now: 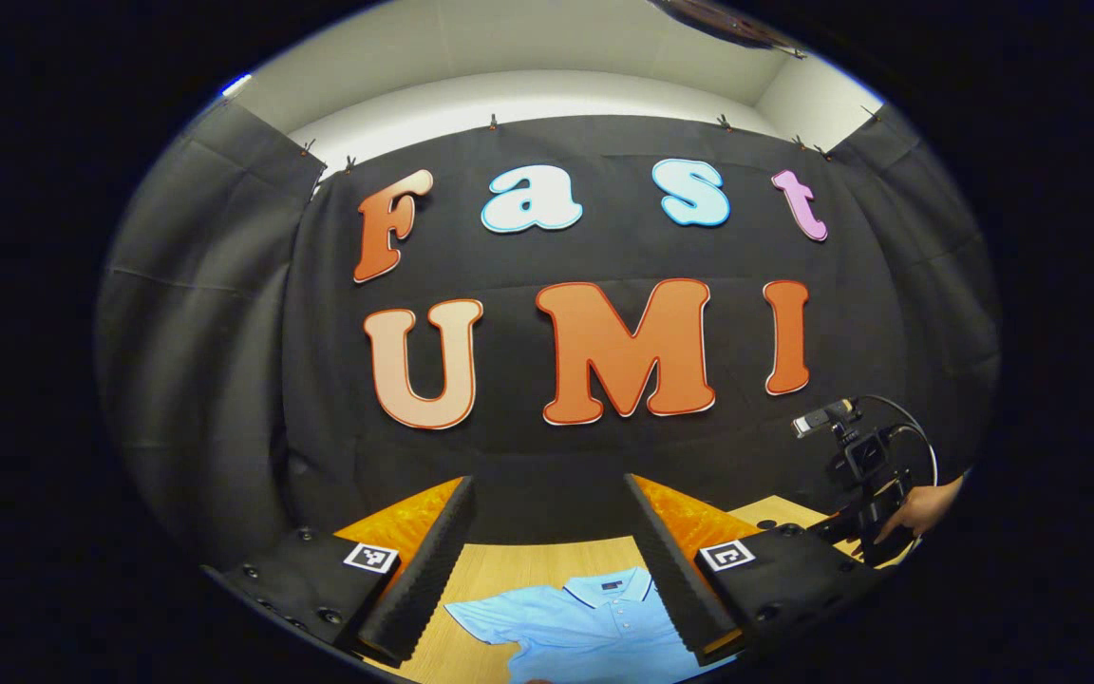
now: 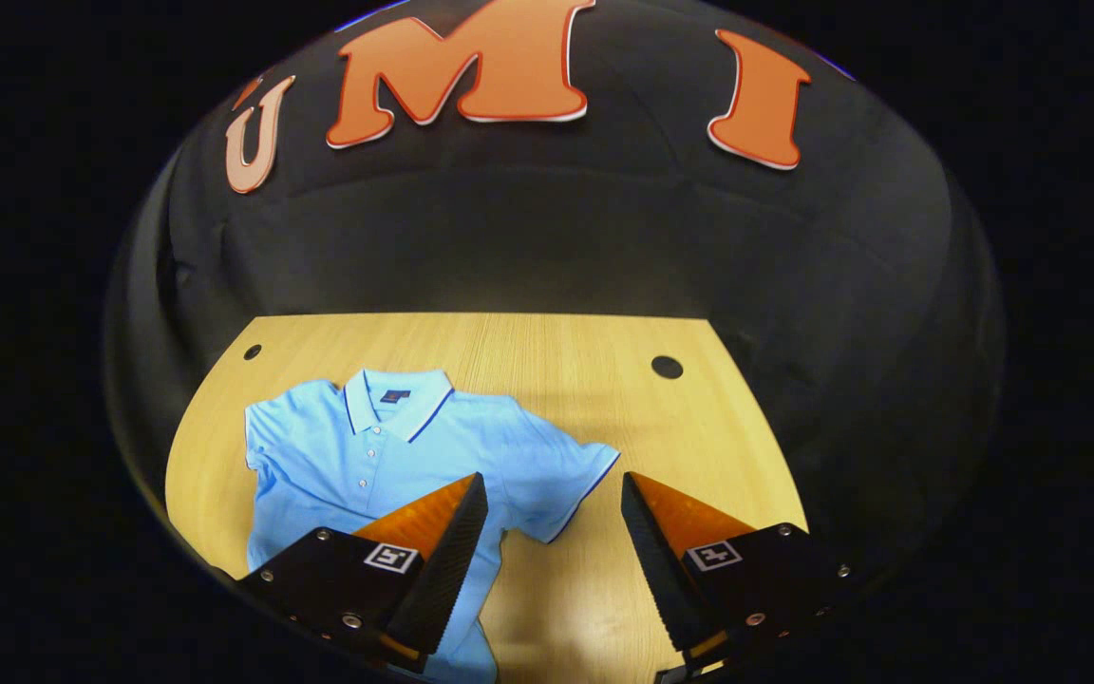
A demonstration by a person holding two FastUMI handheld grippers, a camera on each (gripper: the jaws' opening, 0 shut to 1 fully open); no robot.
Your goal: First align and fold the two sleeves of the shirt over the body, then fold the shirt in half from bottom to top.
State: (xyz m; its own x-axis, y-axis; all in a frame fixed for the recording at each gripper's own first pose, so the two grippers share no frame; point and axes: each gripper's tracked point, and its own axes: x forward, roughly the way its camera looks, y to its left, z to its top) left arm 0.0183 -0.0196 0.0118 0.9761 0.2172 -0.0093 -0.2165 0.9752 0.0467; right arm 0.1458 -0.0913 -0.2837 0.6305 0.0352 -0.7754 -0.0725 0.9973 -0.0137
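Light blue polo shirt [image 2: 386, 456], short-sleeved, with dark piping at collar and cuffs: lies flat and face up on the wooden counter [image 2: 547, 351], unfolded. Long axis runs from the collar, at the far side toward the black cloth wall [image 2: 604, 237], down to the hem at the near edge, where the body passes under the view's lower limit. Placket with pale buttons runs down from the collar along that axis. In the right gripper view the shirt sits on the left half of the counter; one sleeve [image 2: 556, 475] spreads out toward the counter's middle, the other sleeve [image 2: 262, 432] lies close to the counter's left edge. Two round holes [image 2: 667, 367] in the counter top, near its far corners. Right tool [image 2: 555, 494]: fingers spread wide, pinching nothing, poised above the shirt's outspread sleeve and the bare wood beside it. Left tool [image 1: 552, 503]: fingers likewise spread, nothing between them, held above the shirt with collar and one sleeve visible in the gap. The left gripper view also takes in the other handheld device [image 1: 865, 475] at far right, a hand [image 1: 922, 513] on it.
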